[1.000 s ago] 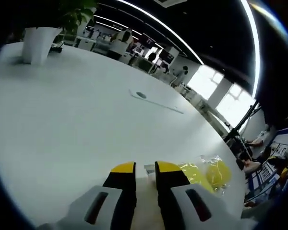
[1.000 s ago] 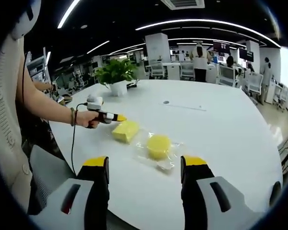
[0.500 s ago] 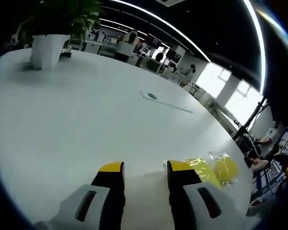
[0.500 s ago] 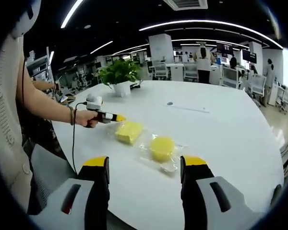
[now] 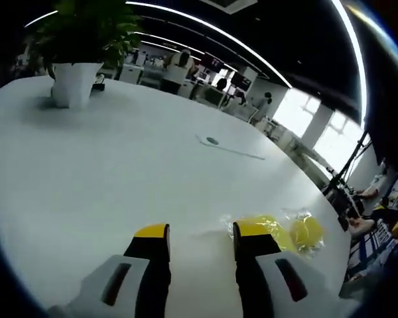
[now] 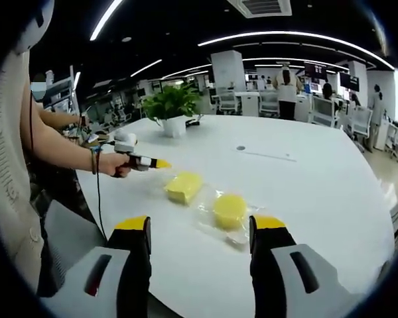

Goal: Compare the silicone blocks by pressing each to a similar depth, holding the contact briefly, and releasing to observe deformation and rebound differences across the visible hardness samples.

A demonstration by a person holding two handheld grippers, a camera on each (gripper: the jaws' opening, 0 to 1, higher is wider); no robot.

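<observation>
Two yellow blocks on the white counter point(image 6: 318, 179), each in a clear wrapper: a square block point(image 6: 184, 187) and a round block point(image 6: 230, 209), just beside each other, probably laid out that way for pressing in turn. Right gripper point(image 6: 200, 228) held back above the near edge, jaws spread wide and empty, the round block ahead between them, likely framed for a watch on the press. Left gripper point(image 6: 154, 163) near the square block, tip not touching, seemingly between presses. From its own view, left gripper point(image 5: 194, 232) jaws parted, nothing held; square block point(image 5: 268, 224) just off the right jaw, round block point(image 5: 306, 232) beyond. Potted plant point(image 5: 79, 59) far ahead.
</observation>
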